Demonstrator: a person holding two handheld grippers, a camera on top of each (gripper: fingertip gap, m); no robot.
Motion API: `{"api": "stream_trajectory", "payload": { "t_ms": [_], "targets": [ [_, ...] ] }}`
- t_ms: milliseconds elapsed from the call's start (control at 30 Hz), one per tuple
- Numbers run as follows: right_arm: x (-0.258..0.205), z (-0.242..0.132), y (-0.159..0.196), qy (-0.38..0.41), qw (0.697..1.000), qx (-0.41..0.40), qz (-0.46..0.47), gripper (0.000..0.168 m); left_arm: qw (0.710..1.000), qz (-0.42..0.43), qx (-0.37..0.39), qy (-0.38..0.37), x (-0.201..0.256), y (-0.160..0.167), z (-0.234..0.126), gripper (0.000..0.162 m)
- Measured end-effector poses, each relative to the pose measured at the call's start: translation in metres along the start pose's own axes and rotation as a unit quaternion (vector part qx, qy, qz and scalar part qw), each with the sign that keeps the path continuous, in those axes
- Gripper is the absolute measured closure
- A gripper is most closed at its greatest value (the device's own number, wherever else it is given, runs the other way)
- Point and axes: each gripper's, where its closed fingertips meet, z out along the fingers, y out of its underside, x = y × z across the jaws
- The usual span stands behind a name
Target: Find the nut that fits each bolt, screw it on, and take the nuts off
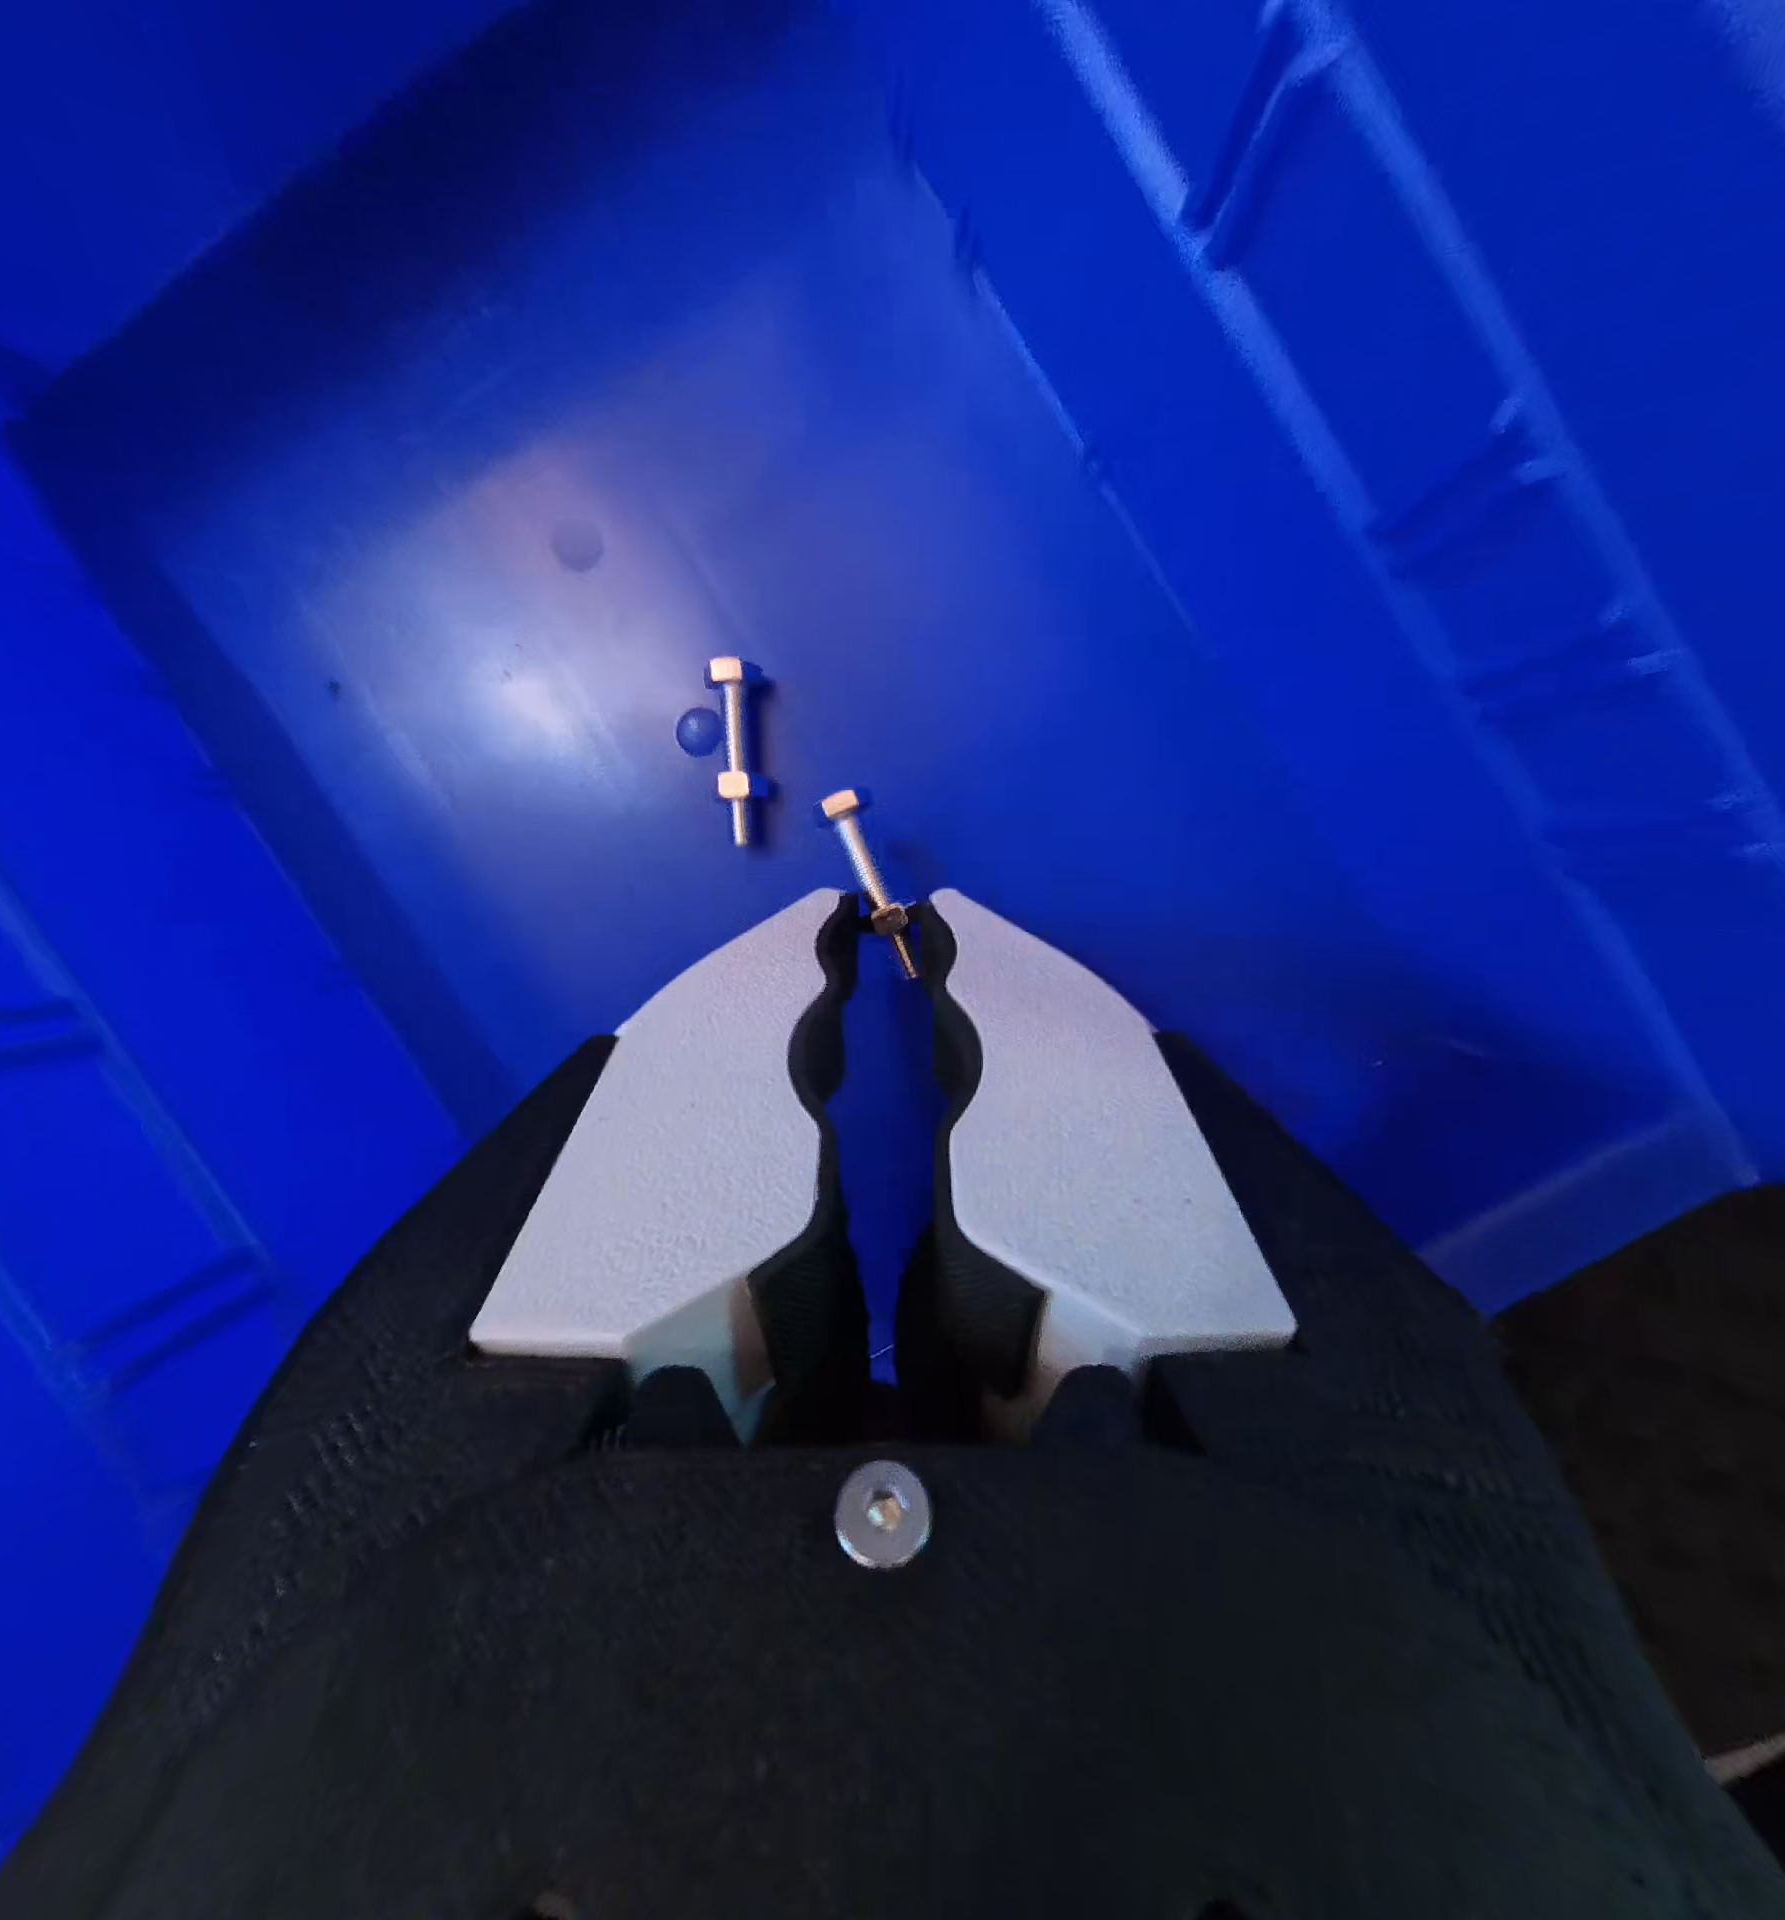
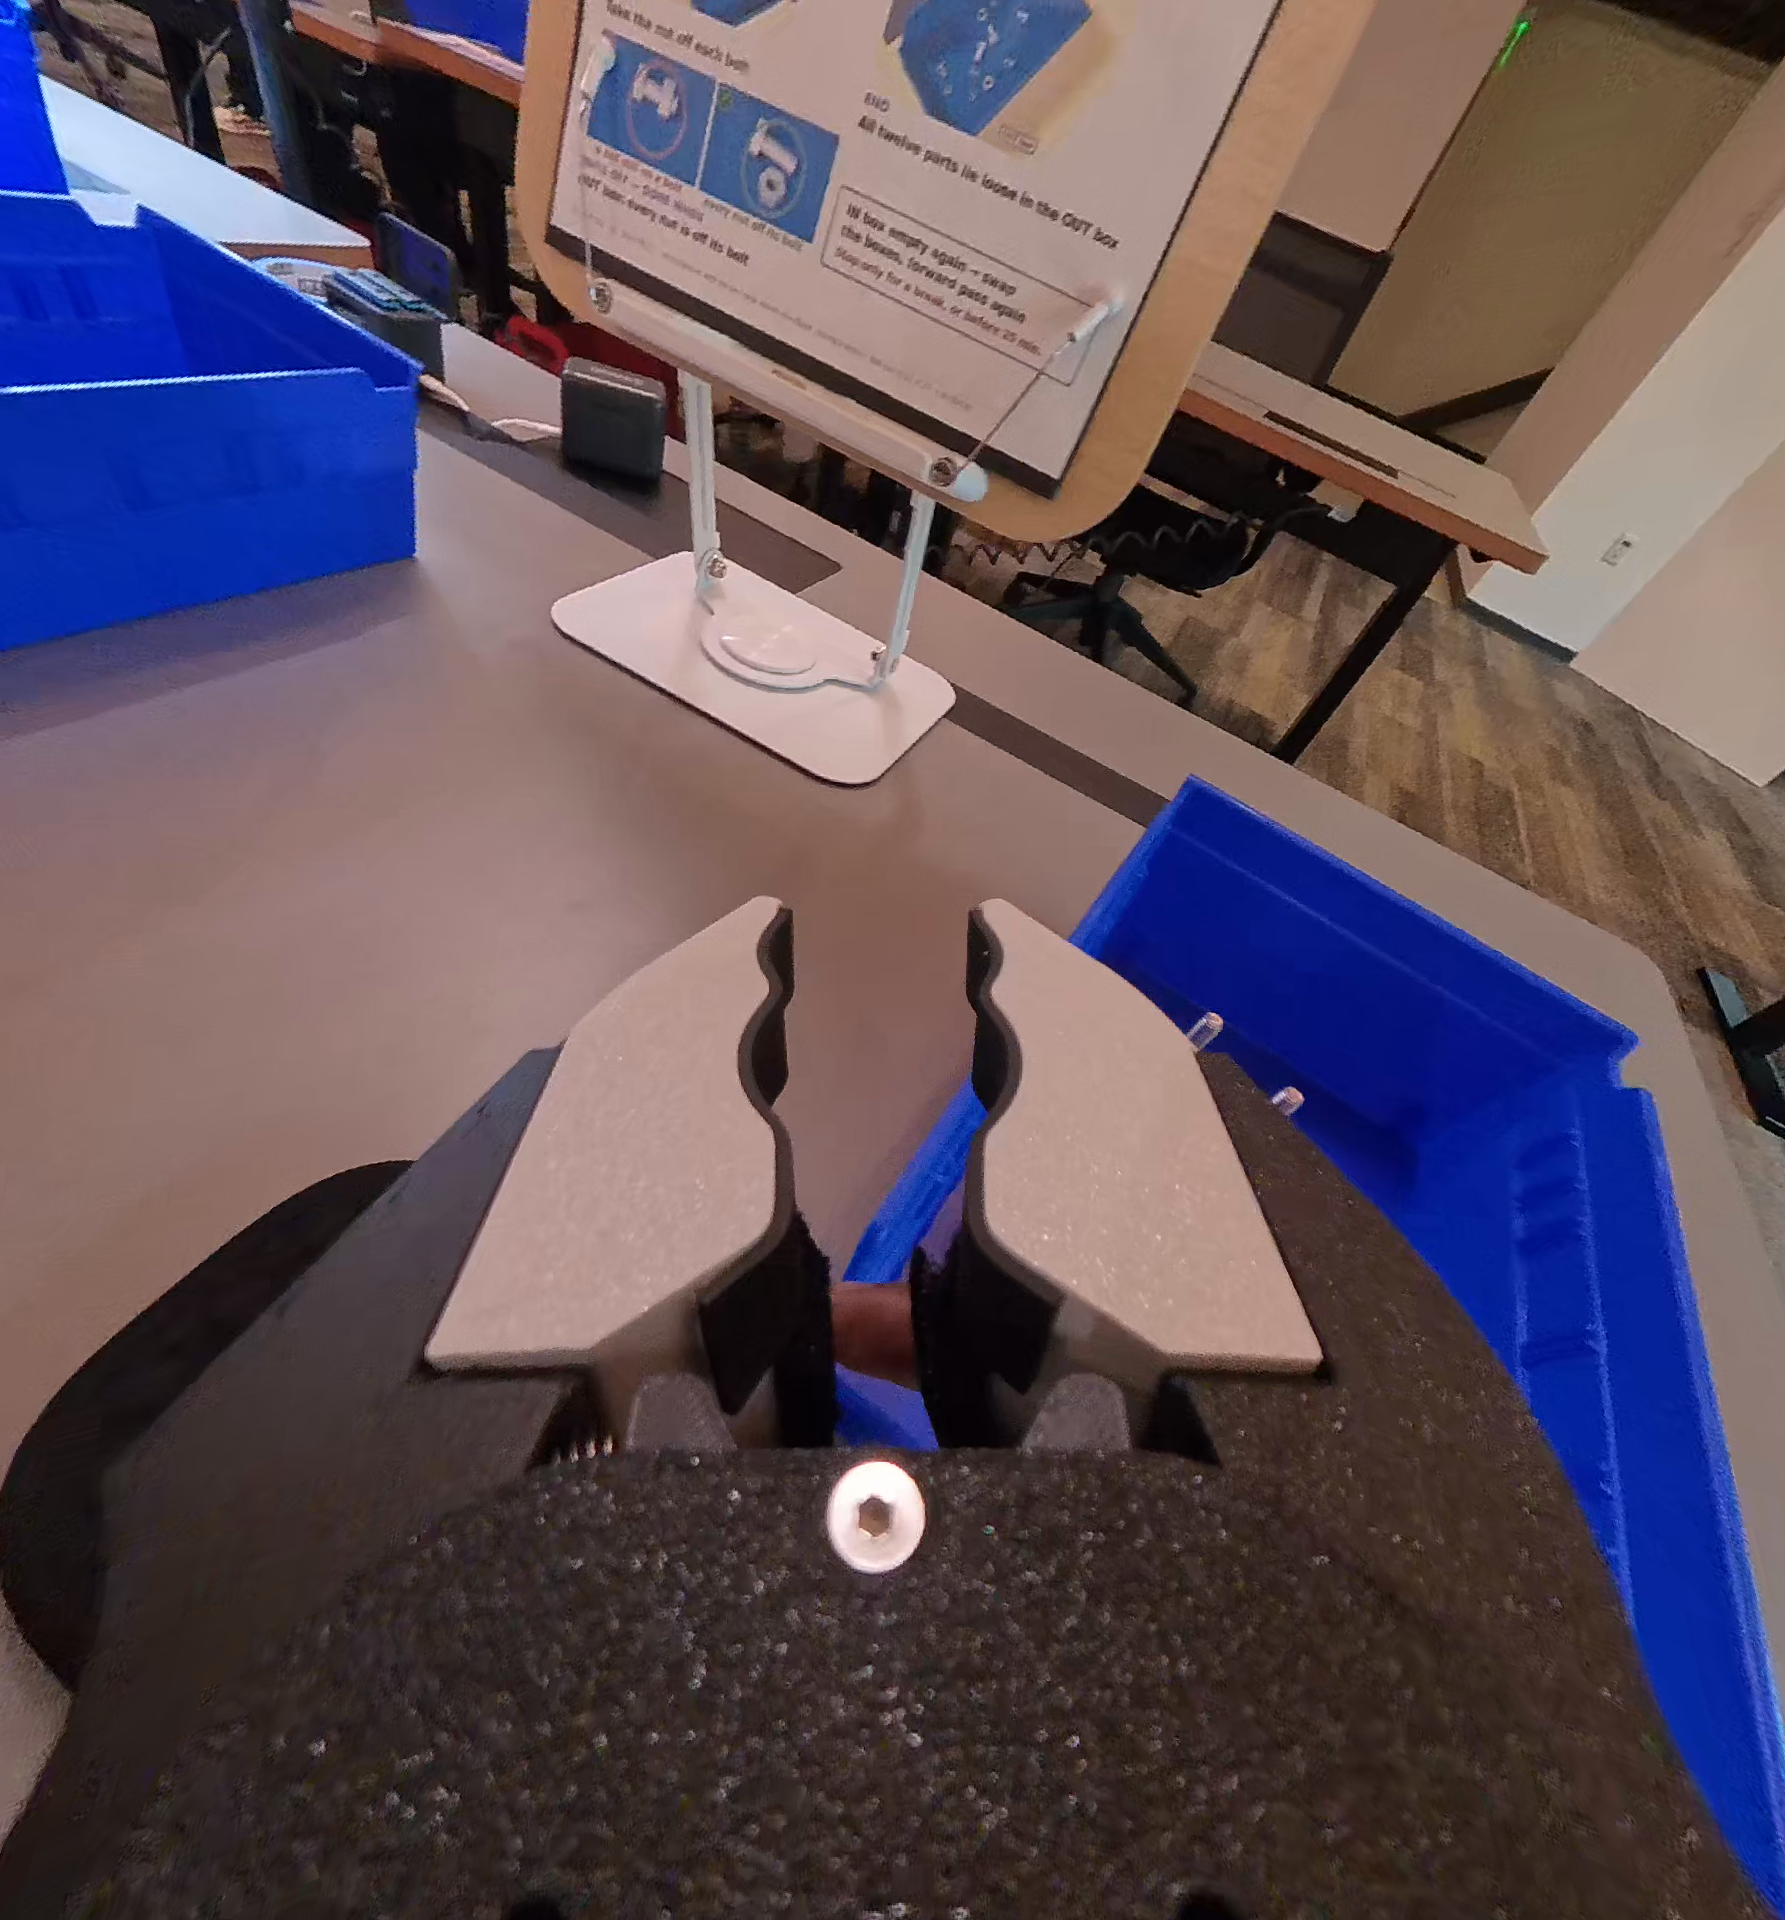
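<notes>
In the left wrist view I look down into a blue bin (image 1: pixel 1075 520). My left gripper (image 1: pixel 888 909) is shut on a small silver bolt (image 1: pixel 855 844), its tips pinching the nut (image 1: pixel 888 918) on the shank; the hex head points away from me. A second bolt with a nut (image 1: pixel 734 748) screwed on lies on the bin floor just beyond and to the left. In the right wrist view my right gripper (image 2: pixel 880 935) is open and empty above a grey table (image 2: pixel 348 883), at the left edge of another blue bin (image 2: pixel 1387 997).
Two small metal parts (image 2: pixel 1206 1029) (image 2: pixel 1286 1099) show in the right-hand bin beside my right finger. A third blue bin (image 2: pixel 140 468) stands at the far left of the table. A white stand (image 2: pixel 763 665) holding an instruction board (image 2: pixel 867 208) stands ahead. The table edge runs at the right. Across from one pair of fingers to the other is roughly 50 cm.
</notes>
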Motion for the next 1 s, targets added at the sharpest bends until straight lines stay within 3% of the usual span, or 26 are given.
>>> {"api": "stream_trajectory", "payload": {
  "t_ms": [267,467,733,1000],
  "targets": [
    [-0.047,0.01,-0.013,-0.088,0.995,0.033,-0.038,0.137,0.983,0.087,0.162,-0.004,0.051,-0.058,-0.066,0.15],
    [-0.084,0.017,-0.011,-0.132,0.983,0.028,-0.121,0.136,0.962,0.181,0.193,0.071,0.128,-0.073,-0.093,0.151],
    [-0.143,0.012,0.006,-0.249,0.95,0.046,-0.183,0.136,0.933,0.27,0.145,0.188,0.219,-0.056,-0.064,0.15],
    [-0.206,0.008,0.027,-0.371,0.901,0.059,-0.219,0.136,0.905,0.313,0.095,0.273,0.277,-0.04,-0.032,0.151]
  ]
}}
